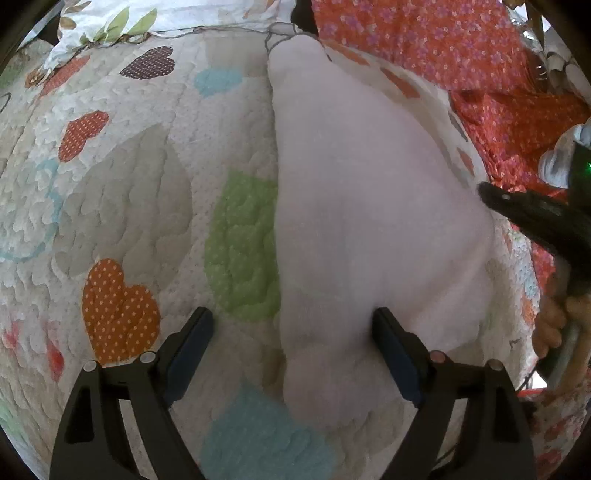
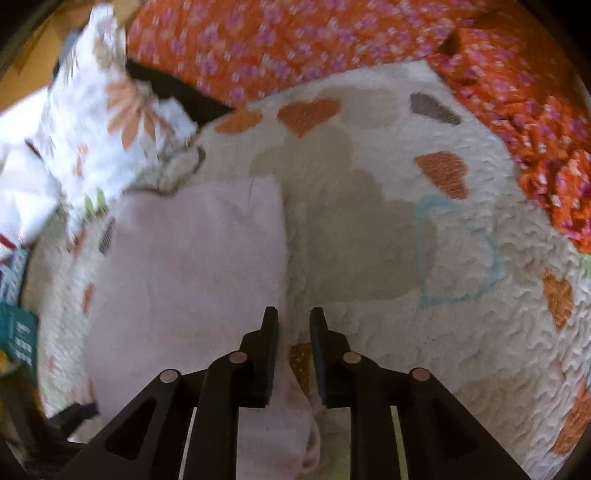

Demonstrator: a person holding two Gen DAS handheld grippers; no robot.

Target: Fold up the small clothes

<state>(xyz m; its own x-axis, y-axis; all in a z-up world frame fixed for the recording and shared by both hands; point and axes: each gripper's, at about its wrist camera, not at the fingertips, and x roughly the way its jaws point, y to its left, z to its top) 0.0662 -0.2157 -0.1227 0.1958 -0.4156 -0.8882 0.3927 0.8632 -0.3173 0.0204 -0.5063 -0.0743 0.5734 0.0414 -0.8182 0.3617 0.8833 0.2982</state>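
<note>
A pale pink small garment (image 1: pixel 369 206) lies flat on a heart-patterned quilt (image 1: pixel 140 206). My left gripper (image 1: pixel 293 319) is open just above the garment's near left edge, its right finger (image 1: pixel 397 354) over the cloth. The right gripper shows at the right edge (image 1: pixel 517 210), its tip at the garment's right side. In the right wrist view the garment (image 2: pixel 184 266) lies to the left on the quilt (image 2: pixel 461 295). My right gripper (image 2: pixel 293 321) has its jaws slightly apart at the garment's near right edge, with cloth between and under the fingers; the view is blurred.
An orange floral fabric (image 1: pixel 461 40) is heaped at the far right, also in the right wrist view (image 2: pixel 332 40). A white leaf-print pillow (image 1: pixel 147 18) lies at the far edge, seen at left in the right wrist view (image 2: pixel 103 122). Teal items (image 2: pixel 18 332) sit at the left.
</note>
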